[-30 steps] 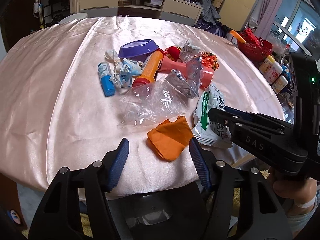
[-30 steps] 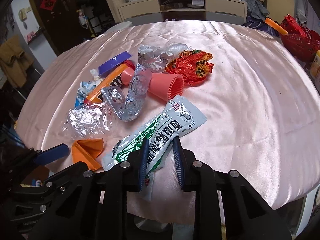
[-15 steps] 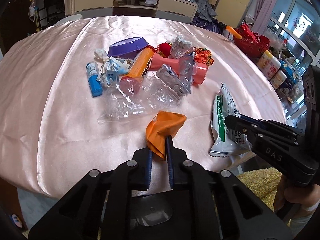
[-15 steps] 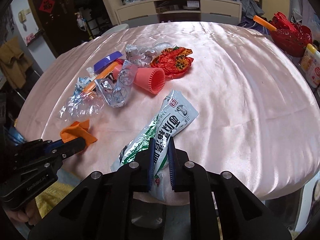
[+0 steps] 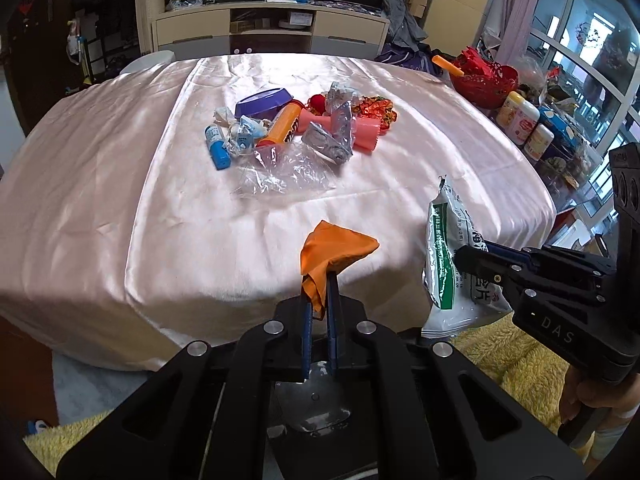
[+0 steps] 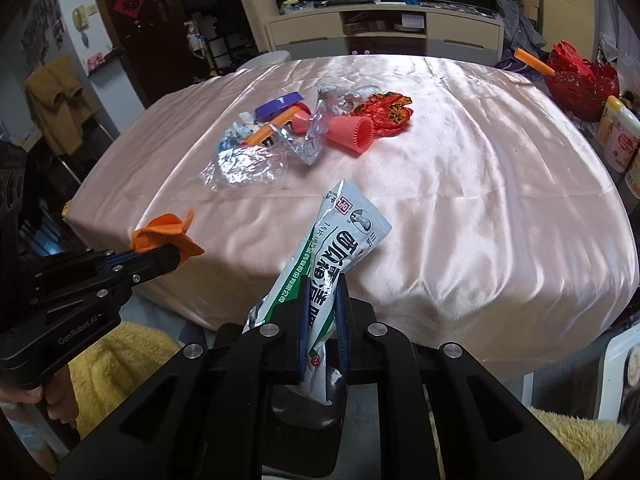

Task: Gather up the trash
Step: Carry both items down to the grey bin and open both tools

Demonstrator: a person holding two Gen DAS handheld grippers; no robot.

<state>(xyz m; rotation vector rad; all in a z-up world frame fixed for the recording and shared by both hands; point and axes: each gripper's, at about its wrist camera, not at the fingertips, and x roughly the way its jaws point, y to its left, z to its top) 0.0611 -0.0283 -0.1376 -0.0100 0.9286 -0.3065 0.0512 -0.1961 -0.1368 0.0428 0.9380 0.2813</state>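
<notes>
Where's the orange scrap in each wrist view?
Left wrist: orange scrap at lower centre, pinched between the left gripper fingers, lifted off the cloth.
Right wrist: same scrap at the left edge, in the left gripper tips.
Shared landmark: pink ribbed cup in the trash pile.
</notes>
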